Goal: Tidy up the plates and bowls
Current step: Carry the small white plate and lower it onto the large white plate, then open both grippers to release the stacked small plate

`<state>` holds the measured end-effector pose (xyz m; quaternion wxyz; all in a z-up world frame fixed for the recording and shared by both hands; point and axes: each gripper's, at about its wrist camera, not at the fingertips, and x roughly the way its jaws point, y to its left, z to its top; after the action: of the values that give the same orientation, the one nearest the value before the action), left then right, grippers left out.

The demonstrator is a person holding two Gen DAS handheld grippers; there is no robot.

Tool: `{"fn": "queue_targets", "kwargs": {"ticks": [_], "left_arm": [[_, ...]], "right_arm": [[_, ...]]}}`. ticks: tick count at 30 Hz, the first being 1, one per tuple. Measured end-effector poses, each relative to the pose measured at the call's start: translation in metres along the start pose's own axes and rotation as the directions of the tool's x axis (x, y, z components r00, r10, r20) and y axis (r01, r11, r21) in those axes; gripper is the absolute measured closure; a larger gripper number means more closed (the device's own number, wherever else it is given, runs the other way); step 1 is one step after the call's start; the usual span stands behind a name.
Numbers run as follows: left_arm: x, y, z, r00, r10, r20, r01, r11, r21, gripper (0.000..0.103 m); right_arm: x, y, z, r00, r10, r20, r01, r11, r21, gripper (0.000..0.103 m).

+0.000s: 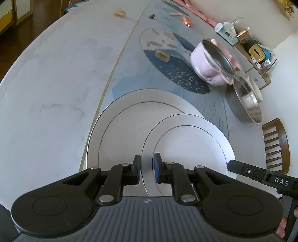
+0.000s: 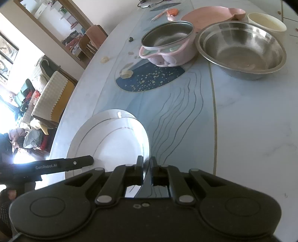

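A small white plate with a thin dark ring hangs just over a larger white plate that lies on the table. My left gripper is shut on the small plate's near rim. In the right wrist view my right gripper is shut on the opposite rim of that small plate. The larger plate peeks out behind it. Each gripper shows in the other's view: the right gripper at the plate's right edge, the left gripper at its left edge.
A pink pot with a steel inside, a steel bowl, a cream cup and a pink plate stand at the far side. A wooden chair stands beyond the table edge, and small clutter lies further back.
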<state>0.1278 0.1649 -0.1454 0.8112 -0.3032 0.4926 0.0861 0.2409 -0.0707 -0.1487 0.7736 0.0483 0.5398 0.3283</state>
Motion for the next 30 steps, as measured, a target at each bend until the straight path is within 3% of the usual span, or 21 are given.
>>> {"fn": "queue_targets", "kwargs": {"ticks": [20,30], "left_arm": [[-0.001,0.006,0.001,0.999,0.036,-0.008,-0.035,0.996,0.077,0.090],[-0.021,0.001,-0.001,0.993,0.081,0.087,-0.094,0.982,0.161,0.090]], "right_arm": [[0.007,0.009,0.000,1.000,0.000,0.005,0.000,1.000,0.001,0.097],[0.022,0.022,-0.001,1.000,0.015,-0.020,-0.016,0.999,-0.034,0.096]]}}
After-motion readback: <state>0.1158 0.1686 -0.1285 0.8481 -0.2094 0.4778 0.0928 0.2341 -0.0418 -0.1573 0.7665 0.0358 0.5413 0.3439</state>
